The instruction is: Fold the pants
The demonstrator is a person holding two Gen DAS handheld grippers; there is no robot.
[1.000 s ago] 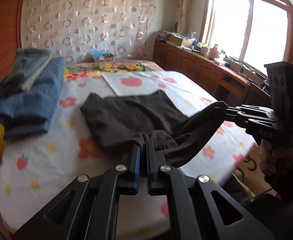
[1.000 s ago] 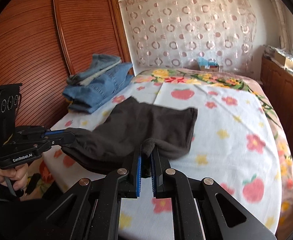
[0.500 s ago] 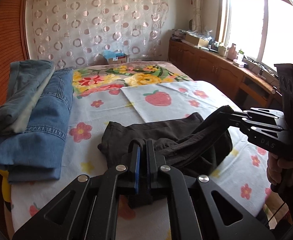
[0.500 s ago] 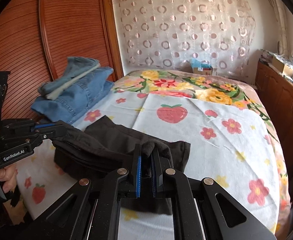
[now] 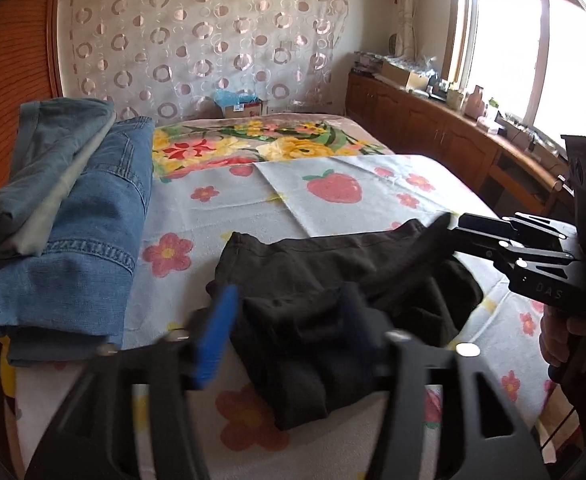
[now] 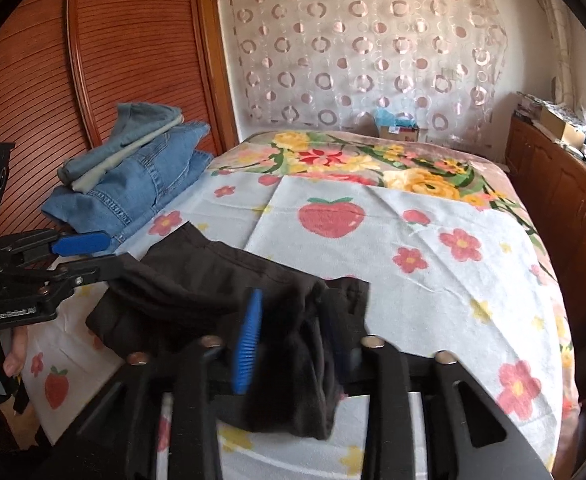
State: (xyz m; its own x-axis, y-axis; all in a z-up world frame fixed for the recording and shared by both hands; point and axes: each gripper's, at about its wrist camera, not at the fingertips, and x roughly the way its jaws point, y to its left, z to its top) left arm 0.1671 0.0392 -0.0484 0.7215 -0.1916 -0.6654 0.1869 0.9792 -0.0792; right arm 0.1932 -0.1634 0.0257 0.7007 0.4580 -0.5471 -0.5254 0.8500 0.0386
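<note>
The dark pants (image 5: 333, 280) lie folded on the flowered bed sheet (image 6: 433, 248), near its front edge. The left gripper (image 5: 289, 320) and right gripper (image 6: 293, 328) have just been opening; cloth sits loose between their spread jaws. Folded jeans (image 5: 85, 232) lie just beside

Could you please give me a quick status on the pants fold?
Left gripper and right gripper jaws just opening, cloth loose between them. Dark pants folded over on the bed. Stacked jeans lie alongside, clear of the fold.
</note>
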